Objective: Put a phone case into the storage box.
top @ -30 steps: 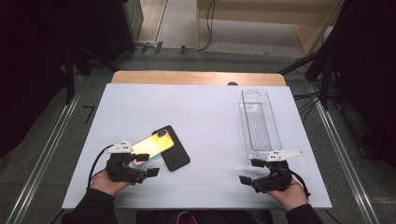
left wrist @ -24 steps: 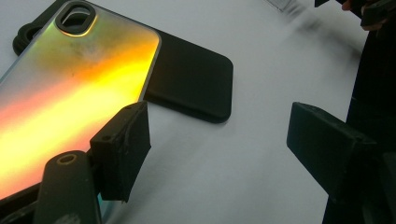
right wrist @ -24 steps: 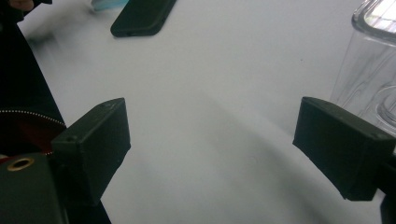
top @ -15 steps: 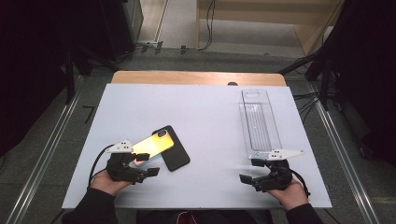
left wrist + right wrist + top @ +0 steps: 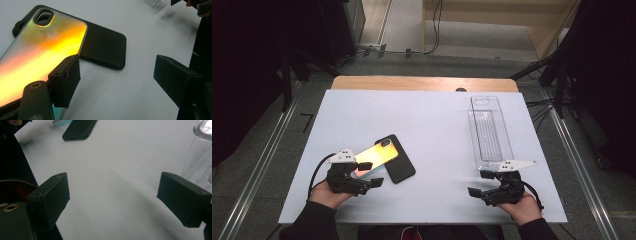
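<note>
Presently, lower left of the high view: shiny phone case (image 5: pixel 374 155) lying over black phone case (image 5: pixel 398 161), untouched; left gripper (image 5: pixel 368 173) beside it, jaws open; right gripper (image 5: pixel 479 183), lower right, open and empty near clear tray (image 5: pixel 490 132); pickup not yet begun.

White table (image 5: pixel 432 125) (phone cases (image 5: pixel 399 162), clear tray (image 5: pixel 490 131))

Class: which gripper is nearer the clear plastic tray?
Right. The right gripper sits just below the clear plastic tray, near its front end; the left gripper is across the table.
</note>
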`<act>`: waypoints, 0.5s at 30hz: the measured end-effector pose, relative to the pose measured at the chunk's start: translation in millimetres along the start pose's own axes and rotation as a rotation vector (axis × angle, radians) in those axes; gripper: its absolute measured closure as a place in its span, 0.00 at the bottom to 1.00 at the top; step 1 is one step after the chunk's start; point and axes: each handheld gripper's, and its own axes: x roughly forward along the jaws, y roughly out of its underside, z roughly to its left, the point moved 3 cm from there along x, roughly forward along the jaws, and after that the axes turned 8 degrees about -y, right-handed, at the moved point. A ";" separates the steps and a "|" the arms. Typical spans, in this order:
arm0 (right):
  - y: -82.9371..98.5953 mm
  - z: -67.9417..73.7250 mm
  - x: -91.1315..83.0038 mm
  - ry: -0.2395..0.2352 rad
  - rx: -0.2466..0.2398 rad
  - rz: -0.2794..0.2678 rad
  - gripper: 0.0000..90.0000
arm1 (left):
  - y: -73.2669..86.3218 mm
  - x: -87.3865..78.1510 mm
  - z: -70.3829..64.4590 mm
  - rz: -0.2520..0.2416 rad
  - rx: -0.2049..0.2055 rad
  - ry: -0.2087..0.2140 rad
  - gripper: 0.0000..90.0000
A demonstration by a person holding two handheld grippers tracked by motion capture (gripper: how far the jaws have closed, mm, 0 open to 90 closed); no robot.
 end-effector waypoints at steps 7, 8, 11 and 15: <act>0.4 0.2 0.2 -0.007 0.005 0.002 0.10 | -10.7 1.0 1.6 0.007 0.015 0.012 0.23; 0.5 0.2 0.3 -0.007 0.007 0.002 0.10 | -12.5 1.3 1.4 0.000 0.015 0.016 0.23; 0.5 -0.1 0.2 -0.007 0.009 0.002 0.10 | -18.0 2.9 2.3 0.007 0.025 0.018 0.19; 0.6 0.2 -0.1 -0.009 0.010 0.001 0.10 | -25.3 4.6 3.3 0.011 0.031 0.010 0.14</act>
